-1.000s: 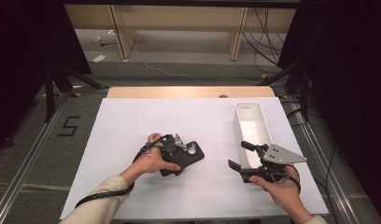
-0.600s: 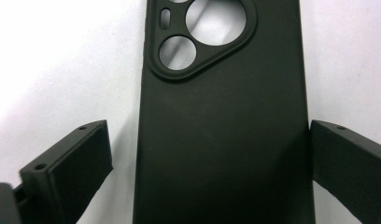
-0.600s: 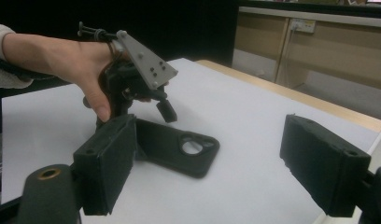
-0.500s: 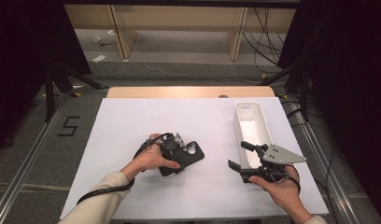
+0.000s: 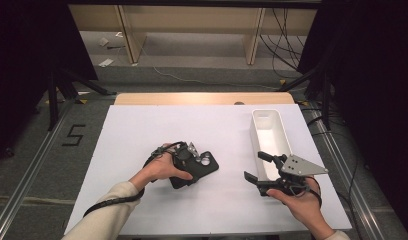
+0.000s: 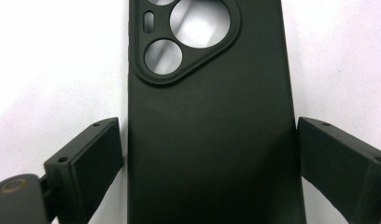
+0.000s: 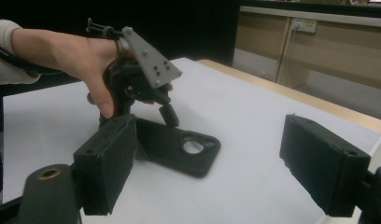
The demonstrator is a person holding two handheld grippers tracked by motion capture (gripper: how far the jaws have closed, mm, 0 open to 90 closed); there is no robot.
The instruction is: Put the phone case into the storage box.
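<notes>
Left gripper jaws have just been closing about the black phone case, not yet pinching it — case flat mid-table, unlifted; right gripper gapes empty by the white bin near the right edge.

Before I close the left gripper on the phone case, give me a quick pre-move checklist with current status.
1. Phone case between the left gripper jaws: ok, it lies lengthwise in the gap.
2. Pads on the case: not ok yet. The jaws have just been closing, but a sliver of gap shows on each side.
3. Case flat on the white table, camera cutouts pointing away from the gripper: ok.
4. Right gripper clear of the case: ok, jaws open and empty, apart from it.
5. White bin ready: ok, upright beside the right gripper; what shows of its inside is empty.
</notes>
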